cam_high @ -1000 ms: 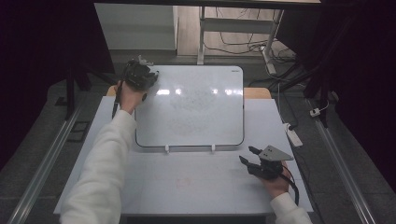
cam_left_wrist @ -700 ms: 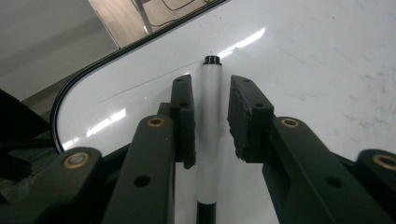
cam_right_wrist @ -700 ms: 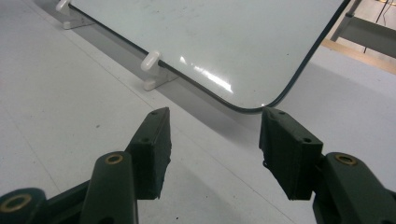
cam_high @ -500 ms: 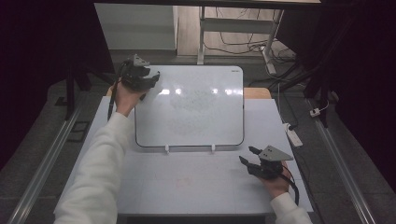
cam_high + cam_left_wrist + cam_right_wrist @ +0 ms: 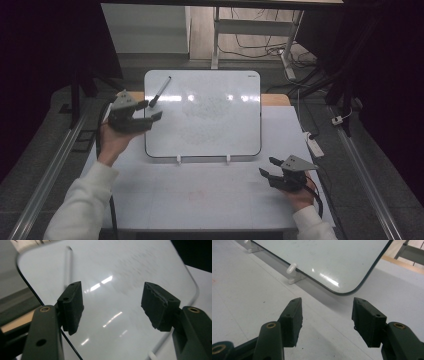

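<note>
- Marker lies on the whiteboard near its far-left corner, free of both tongs.
- Long axis runs diagonally: cap end toward the board's left edge, other end toward its far edge.
- Left tongs sit just off the board's left edge, marker just beyond their tips; their jaws have just been opening and stand apart with nothing between them.
- In the left gripper view the marker shows blurred, ahead of the left-hand pad.
- Right tongs hover apart and empty over the tabletop by the board's near-right corner, well away.
- Left hand is clearly nearer; any re-grasp would need jaws turned across that diagonal.
</note>
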The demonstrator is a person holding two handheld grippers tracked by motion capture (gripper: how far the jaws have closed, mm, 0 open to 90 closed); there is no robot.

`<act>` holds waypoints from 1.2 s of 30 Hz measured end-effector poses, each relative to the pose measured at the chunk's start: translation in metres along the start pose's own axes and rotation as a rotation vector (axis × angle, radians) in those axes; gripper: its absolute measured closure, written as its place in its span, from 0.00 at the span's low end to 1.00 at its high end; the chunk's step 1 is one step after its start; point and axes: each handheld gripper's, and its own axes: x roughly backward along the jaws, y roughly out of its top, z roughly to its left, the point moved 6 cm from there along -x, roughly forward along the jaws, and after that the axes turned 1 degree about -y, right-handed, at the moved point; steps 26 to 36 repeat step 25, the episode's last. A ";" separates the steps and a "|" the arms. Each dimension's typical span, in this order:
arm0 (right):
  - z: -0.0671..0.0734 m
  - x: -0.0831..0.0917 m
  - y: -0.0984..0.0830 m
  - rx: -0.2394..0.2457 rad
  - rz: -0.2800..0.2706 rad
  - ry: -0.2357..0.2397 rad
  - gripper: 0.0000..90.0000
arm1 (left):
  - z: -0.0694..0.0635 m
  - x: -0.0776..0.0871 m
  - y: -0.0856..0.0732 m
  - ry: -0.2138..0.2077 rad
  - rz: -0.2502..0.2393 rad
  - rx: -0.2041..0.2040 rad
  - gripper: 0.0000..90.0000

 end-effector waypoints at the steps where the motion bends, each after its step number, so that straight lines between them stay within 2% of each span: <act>1: -0.001 0.000 -0.001 -0.005 0.001 0.004 0.46 | -0.006 0.004 -0.009 -0.016 0.002 0.006 0.38; 5: -0.004 0.001 -0.003 -0.006 0.011 0.018 0.46 | -0.026 0.018 -0.045 -0.067 0.017 0.031 0.38; 8: -0.006 0.001 -0.004 -0.007 0.014 0.024 0.46 | -0.039 0.026 -0.068 -0.085 0.042 0.037 0.38; 11: -0.008 0.001 -0.003 -0.008 0.013 0.024 0.46 | -0.047 0.032 -0.090 -0.088 0.065 0.054 0.37; 13: -0.009 0.002 -0.002 -0.009 0.007 0.025 0.46 | -0.051 0.034 -0.103 -0.094 0.073 0.079 0.37; 16: -0.010 0.003 -0.002 -0.014 0.002 0.023 0.46 | -0.056 0.036 -0.118 -0.106 0.084 0.100 0.37; 20: -0.011 0.003 0.001 -0.013 -0.008 0.020 0.46 | -0.057 0.035 -0.123 -0.101 0.094 0.098 0.37; 23: -0.011 0.004 0.002 -0.001 -0.015 0.015 0.46 | -0.057 0.034 -0.124 -0.105 0.093 0.099 0.37; 36: -0.011 0.004 0.002 -0.001 -0.015 0.013 0.46 | -0.057 0.034 -0.125 -0.107 0.094 0.101 0.37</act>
